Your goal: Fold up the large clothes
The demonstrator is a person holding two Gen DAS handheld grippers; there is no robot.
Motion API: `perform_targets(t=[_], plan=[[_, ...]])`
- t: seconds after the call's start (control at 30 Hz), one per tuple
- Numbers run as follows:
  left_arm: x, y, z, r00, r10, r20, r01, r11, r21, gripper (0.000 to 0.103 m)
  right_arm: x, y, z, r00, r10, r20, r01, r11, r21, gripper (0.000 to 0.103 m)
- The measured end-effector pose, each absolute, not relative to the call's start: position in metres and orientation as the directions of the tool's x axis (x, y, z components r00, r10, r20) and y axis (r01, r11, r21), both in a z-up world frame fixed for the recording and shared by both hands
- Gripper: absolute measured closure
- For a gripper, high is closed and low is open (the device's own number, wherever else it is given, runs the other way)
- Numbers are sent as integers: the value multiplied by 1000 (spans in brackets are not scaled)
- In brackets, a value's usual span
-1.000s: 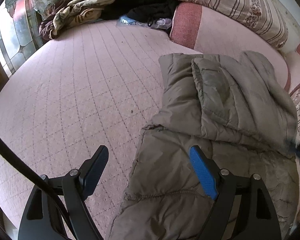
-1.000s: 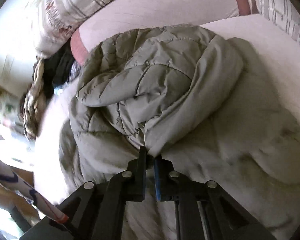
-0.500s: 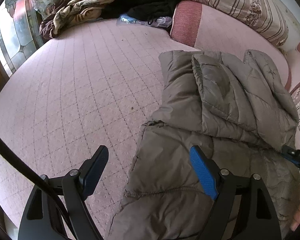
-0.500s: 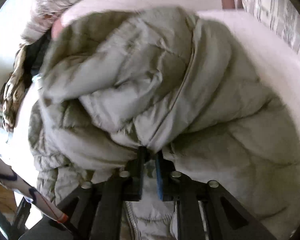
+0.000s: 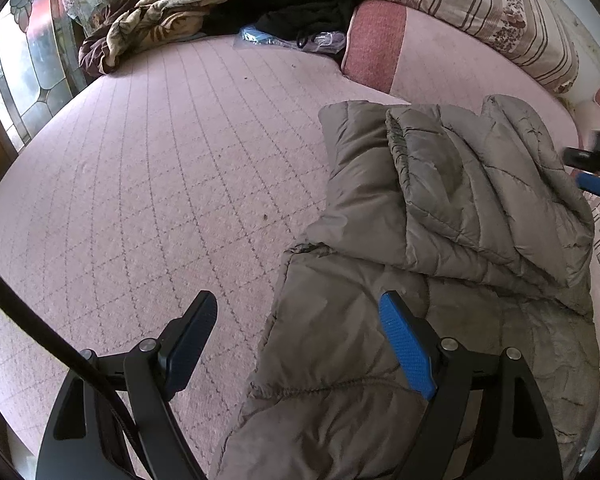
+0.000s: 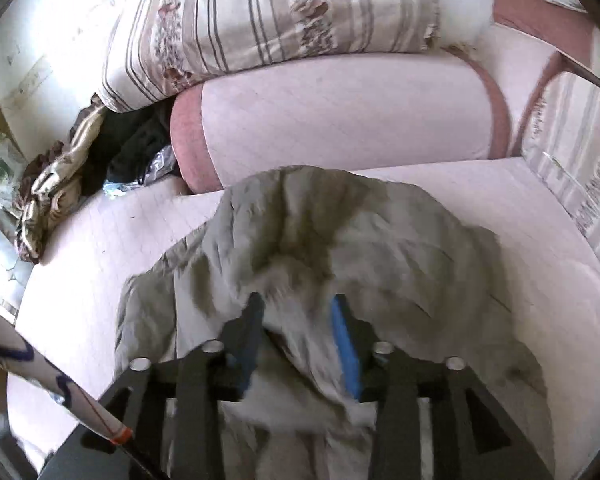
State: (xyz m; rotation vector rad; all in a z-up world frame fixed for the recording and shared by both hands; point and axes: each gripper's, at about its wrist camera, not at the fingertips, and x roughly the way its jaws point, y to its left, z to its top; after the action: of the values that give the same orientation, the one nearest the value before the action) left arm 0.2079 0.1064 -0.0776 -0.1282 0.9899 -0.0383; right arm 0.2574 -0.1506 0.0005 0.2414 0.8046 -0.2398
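1. The bed with the pink quilted mattress cover carries the grey-brown puffy quilted jacket. The jacket lies on the right half of the bed, near you, its far end close to the pink bolster with red end bands.

2. What has changed: a second ago your right gripper was pinched shut on an edge of the jacket; half a second ago it carried that flap across. Now its jaws are opening. The fabric sits loosely between them, blurred, and no longer looks pressed.

3. Reading for the task: the sleeve or side panel now lies folded over the jacket's body, so one fold looks placed. The near hem has not yet been brought up.

4. Your left gripper has not shifted. Its jaws stand wide apart and empty, one finger over bare mattress, the blue-padded one over the jacket's near left edge.

5. Hard to make out:
   - The right wrist view is smeared by motion; you cannot tell whether any fabric is snagged on a pad.
   - The jacket's near hem is cut off by the frame and the gripper bodies.
   - In the left wrist view the right gripper is a blur at the far right edge.
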Motion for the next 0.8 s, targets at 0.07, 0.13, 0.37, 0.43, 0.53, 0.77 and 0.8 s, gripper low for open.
perform_targets(t=[0.07,0.13,0.37,0.43,0.53,0.77,0.8], plan=[[209,107,-78,546,-92,-833,-26,992,-126,20,280,-148,-21,634,-110,-765,315,941,126,62],[211,107,-79,542,-97,-835,-23,991,-130,20,287,-145,-50,598,-48,-800,307,936,174,61],[211,104,-80,538,-99,-837,-13,992,-125,20,277,-89,-80,555,-174,-814,153,982,-106,59],[210,104,-80,542,-96,-835,-15,992,-124,20,271,-92,-62,586,-156,-795,166,984,-71,59],[211,105,-81,544,-92,-834,-24,992,-125,20,262,-91,-37,657,-153,-738,185,982,-39,59],[211,107,-80,544,-94,-834,-27,991,-129,20,289,-73,-80,559,-44,-828,155,987,52,59],[211,107,-80,546,-95,-832,-26,991,-130,20,289,-75,-88,554,-40,-832,167,984,63,59]])
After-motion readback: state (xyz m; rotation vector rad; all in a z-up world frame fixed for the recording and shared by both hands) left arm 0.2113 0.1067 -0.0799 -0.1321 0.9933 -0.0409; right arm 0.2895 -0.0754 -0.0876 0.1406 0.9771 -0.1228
